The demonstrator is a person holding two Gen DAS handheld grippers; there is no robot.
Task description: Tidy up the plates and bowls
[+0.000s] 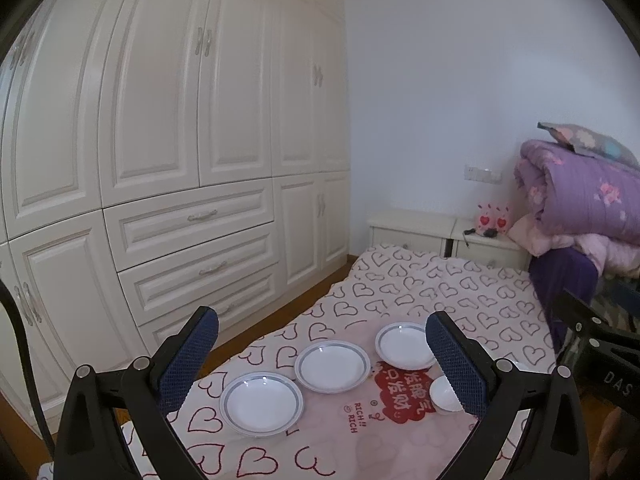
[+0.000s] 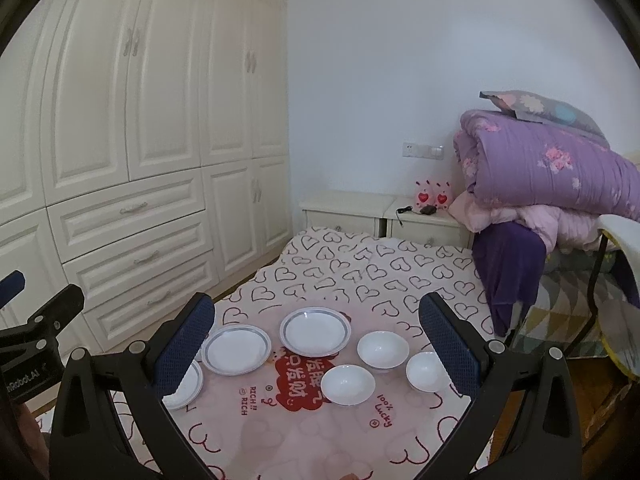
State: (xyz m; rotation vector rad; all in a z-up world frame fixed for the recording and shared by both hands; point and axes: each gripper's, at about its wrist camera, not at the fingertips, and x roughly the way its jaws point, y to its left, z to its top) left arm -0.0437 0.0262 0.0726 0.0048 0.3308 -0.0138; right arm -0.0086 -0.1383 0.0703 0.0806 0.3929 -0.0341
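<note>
Three white plates with grey-blue rims lie in a row on the heart-print bed cover: a near plate (image 1: 261,403), a middle plate (image 1: 332,366) and a far plate (image 1: 405,345). In the right wrist view the same row shows as the plates (image 2: 184,386), (image 2: 236,349), (image 2: 315,331), with three white bowls (image 2: 383,350), (image 2: 347,384), (image 2: 427,371) to their right. One bowl (image 1: 445,394) shows beside my left gripper's right finger. My left gripper (image 1: 322,354) is open above the plates, holding nothing. My right gripper (image 2: 316,342) is open above the dishes, also holding nothing.
A white wardrobe (image 1: 160,160) with drawers runs along the left. Two bedside cabinets (image 2: 384,216) stand at the bed's far end. Folded purple and pink quilts (image 2: 552,176) are stacked at the right. The other gripper's black body (image 1: 600,352) shows at the right edge.
</note>
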